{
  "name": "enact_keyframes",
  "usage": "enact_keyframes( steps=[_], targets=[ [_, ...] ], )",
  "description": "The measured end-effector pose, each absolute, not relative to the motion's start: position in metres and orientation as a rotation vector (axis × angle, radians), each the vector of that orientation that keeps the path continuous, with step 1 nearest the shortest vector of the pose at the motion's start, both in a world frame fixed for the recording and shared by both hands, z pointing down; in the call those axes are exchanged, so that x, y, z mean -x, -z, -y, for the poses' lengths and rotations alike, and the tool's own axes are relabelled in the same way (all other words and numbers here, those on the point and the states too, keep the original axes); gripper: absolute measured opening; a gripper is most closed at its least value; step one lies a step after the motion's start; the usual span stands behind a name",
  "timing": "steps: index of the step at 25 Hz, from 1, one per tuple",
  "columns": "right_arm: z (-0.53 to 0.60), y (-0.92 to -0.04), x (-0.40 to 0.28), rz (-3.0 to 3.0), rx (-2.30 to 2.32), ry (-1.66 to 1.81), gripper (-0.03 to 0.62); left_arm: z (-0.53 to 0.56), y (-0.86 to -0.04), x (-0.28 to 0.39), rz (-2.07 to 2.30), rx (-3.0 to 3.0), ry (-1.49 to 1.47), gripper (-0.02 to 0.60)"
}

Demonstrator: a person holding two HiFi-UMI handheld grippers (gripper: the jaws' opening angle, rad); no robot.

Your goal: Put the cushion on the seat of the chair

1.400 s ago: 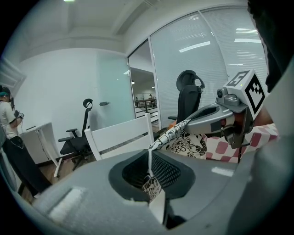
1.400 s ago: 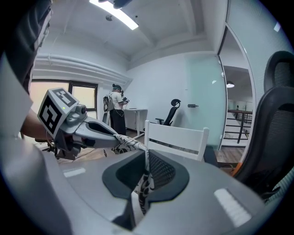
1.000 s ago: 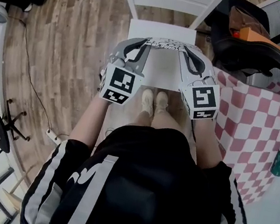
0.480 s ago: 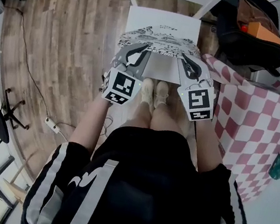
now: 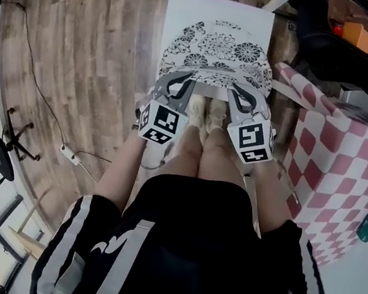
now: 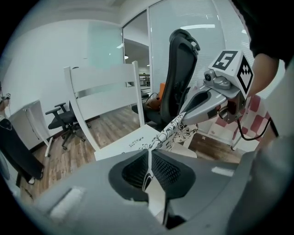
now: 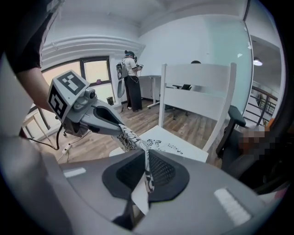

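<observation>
The left tongs (image 5: pixel 180 79) are pressed together on the near left corner of the floral cushion (image 5: pixel 218 50). The right tongs (image 5: pixel 240 94) pinch the near right corner the same way. Both gripper views show the thin patterned edge clamped between the jaws. The cushion stretches ahead of the tongs over the white chair seat (image 5: pixel 222 10), with a bare strip of seat beyond its far edge. Its near edge is held raised between the two tongs. Whether the far part already rests on the seat is not certain, but it looks so.

Judged progress: mostly through, with the cushion over the seat and roughly centred between the tongs. Left to do: lower the near edge onto the seat front, let go of both corners, and pull the tongs clear. A pink-checked box (image 5: pixel 351 158) sits just right of the right tongs.
</observation>
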State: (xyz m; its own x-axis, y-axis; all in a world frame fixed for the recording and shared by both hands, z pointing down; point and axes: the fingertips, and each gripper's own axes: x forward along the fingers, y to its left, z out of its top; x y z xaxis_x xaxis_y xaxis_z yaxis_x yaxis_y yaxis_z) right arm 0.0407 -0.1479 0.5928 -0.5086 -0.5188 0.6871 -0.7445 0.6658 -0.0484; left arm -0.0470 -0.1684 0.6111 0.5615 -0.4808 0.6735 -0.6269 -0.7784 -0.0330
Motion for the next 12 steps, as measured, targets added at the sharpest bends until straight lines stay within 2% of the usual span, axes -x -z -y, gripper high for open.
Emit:
enact_keyframes(
  steps=[12],
  targets=[
    [0.116,-0.663,-0.041,2.142,-0.937,-0.588,0.017,0.146,-0.678,0.046,0.857,-2.51,-1.099,0.02]
  ],
)
